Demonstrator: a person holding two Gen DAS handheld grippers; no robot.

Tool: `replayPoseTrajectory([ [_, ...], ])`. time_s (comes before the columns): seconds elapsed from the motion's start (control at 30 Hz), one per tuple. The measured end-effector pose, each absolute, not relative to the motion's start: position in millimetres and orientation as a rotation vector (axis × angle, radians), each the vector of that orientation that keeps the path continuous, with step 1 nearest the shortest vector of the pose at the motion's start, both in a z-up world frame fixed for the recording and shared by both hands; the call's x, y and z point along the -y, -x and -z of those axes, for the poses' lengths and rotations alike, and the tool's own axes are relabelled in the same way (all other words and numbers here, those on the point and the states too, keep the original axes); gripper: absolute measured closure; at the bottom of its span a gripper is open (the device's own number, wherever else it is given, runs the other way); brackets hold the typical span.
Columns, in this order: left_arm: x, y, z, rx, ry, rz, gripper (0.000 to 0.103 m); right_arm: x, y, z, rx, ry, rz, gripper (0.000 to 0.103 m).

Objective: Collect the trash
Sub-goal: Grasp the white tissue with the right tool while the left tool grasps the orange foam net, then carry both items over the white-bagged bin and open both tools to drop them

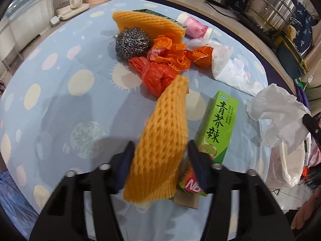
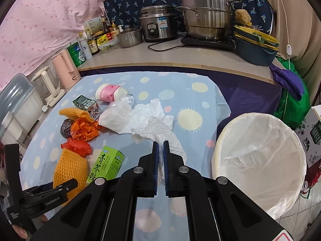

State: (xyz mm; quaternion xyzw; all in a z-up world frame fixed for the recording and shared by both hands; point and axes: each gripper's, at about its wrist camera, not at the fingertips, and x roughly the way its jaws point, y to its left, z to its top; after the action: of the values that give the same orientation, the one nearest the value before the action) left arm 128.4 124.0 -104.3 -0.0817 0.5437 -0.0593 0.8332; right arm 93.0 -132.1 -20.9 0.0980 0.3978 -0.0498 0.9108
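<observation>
1. In the left wrist view, the left claw [image 1: 160,156] sat low in the frame with its jaws either side of an orange foam net [image 1: 160,140]; the left pad touched the net, the right pad stood close, and whether they pinched it could not be told.
2. A green box [image 1: 217,130] lay just right of the net on the spotted counter [image 1: 60,110].
3. Above centre lay crumpled orange wrappers [image 1: 172,54], a red bag [image 1: 154,74] and a steel scourer [image 1: 132,44], all bunched together.
4. In the right wrist view, the right claw [image 2: 160,146] was clenched on a white paper towel [image 2: 160,132] (its jaws nearly met), at the frame's centre.
5. A lined bin [image 2: 258,160] stood at lower right, beside the counter's edge.
6. More paper towels [image 2: 128,116] and a pink cup [image 2: 110,93] lay at centre left.
</observation>
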Motion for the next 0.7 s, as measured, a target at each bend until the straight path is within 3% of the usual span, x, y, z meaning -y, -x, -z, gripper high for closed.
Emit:
replayPoseTrajectory([
  [0.07,-122,-127,99,-1.143,0.161,0.140,0.086,133,-94,19,-0.819,-0.202,0.103,0.098],
  [0.13,-118,-125,92,-1.127,0.134,0.150,0.093,133,-94,16,-0.813,-0.204,0.103,0.098],
  [0.43,-87,-118,36,-1.013,0.094,0.255,0.093,147,-79,-16,-0.727,-0.218,0.108,0.098],
  [0.7,-8,-120,-1,-0.959,0.031,0.462,0.093,193,-57,-50,-0.635,-0.239,0.220,0.098],
])
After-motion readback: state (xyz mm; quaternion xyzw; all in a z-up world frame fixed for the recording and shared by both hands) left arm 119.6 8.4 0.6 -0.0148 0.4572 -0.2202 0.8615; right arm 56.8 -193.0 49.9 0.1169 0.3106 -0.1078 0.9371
